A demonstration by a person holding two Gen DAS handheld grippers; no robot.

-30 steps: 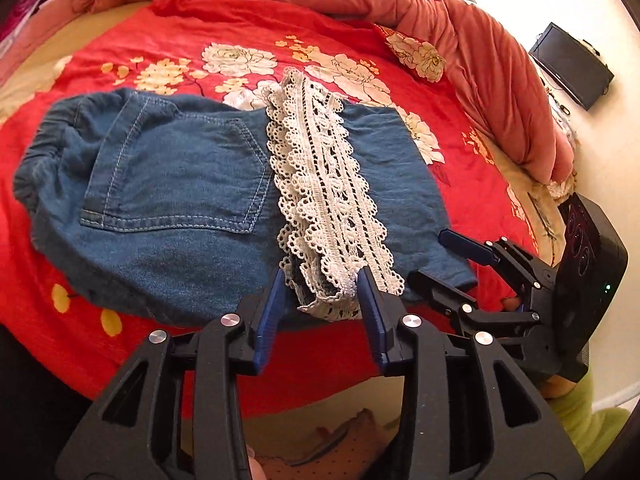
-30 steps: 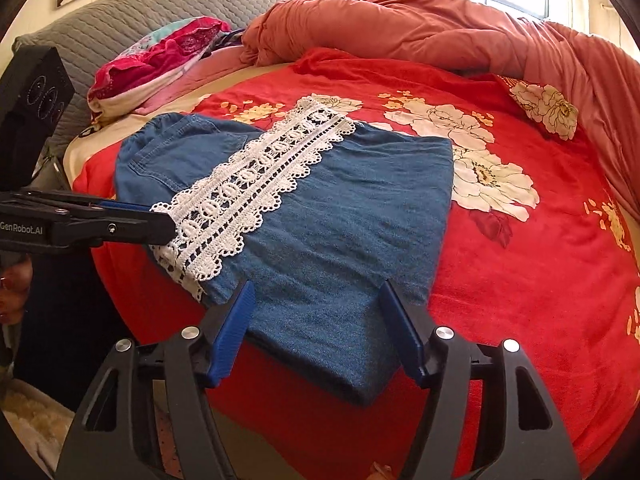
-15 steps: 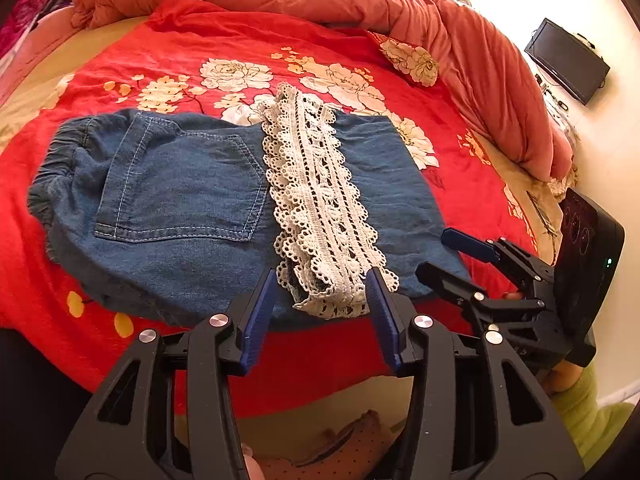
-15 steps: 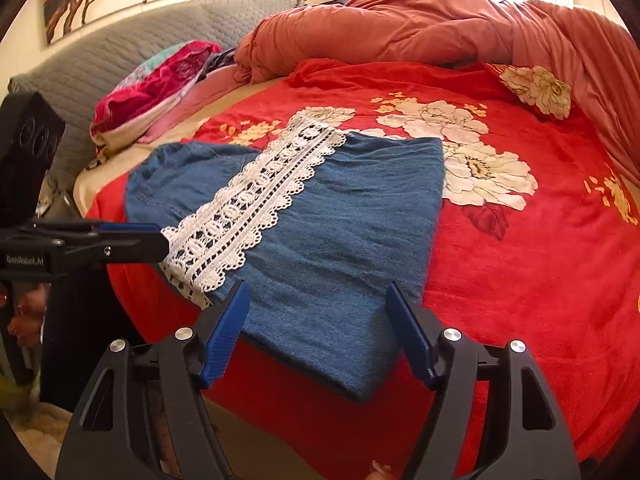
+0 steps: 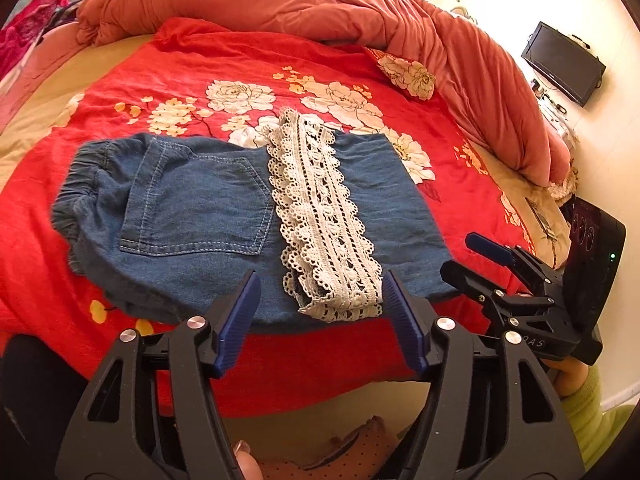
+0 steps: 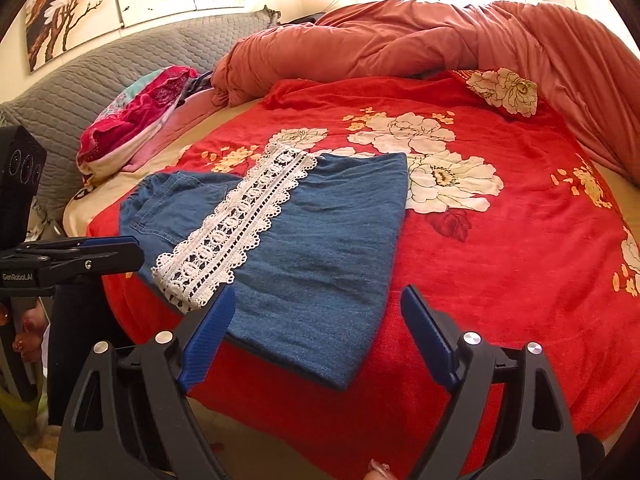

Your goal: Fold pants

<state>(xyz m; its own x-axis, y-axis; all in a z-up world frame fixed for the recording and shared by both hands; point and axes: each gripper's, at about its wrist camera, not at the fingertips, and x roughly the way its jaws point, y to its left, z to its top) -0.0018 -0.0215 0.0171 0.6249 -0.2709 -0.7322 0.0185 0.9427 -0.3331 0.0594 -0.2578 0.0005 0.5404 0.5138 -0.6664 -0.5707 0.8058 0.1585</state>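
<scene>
Red floral bedspread covers the bed, with a rumpled orange duvet along its far edge. Folded denim pants lie flat near the bed's near edge, a white lace trim running across them. Left gripper hovers just off that edge, jaws spread and empty after just opening. Right gripper, jaws wide and likewise just opened, holds nothing.
</scene>
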